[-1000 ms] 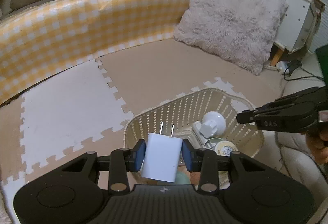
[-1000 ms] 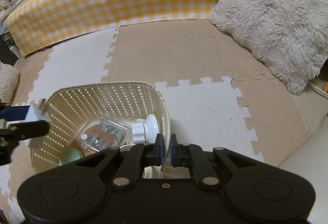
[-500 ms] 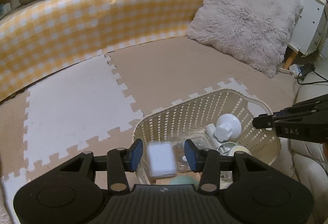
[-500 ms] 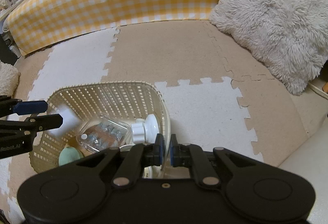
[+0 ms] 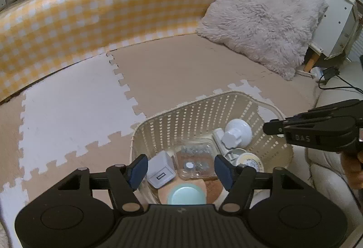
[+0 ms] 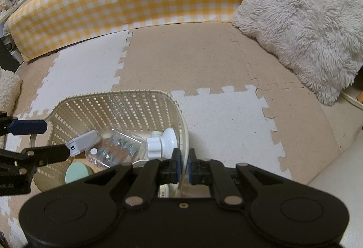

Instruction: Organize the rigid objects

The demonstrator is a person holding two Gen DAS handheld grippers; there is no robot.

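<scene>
A cream slotted basket [image 5: 226, 94] stands on the foam mat. In it lie a white USB charger [image 5: 161, 170], a clear box of screws [image 5: 195, 160], a white knobbed mount [image 5: 237, 133], a mint round lid [image 5: 187, 194] and a round tin [image 5: 249, 160]. My left gripper [image 5: 180, 169] hovers over the basket's near side, its jaws opening. The charger lies loose below them and touches neither pad. In the right wrist view the charger [image 6: 82, 140] leans against the screw box [image 6: 115, 149]. My right gripper [image 6: 182, 165] is shut on the basket's rim [image 6: 185, 134].
A shaggy white pillow [image 5: 261, 28] leans at the back right, against a yellow checked bolster [image 5: 90, 12]. A white cabinet [image 5: 335, 21] with bottles and a cabled adapter [image 5: 329, 73] sit far right. A person's hand [image 5: 354, 168] holds the right gripper. Beige and white mat tiles spread left.
The left jaws let go of the white charger, which fell into the basket and came to rest beside the screw box. The jaws spread wider. The right gripper stayed put.
</scene>
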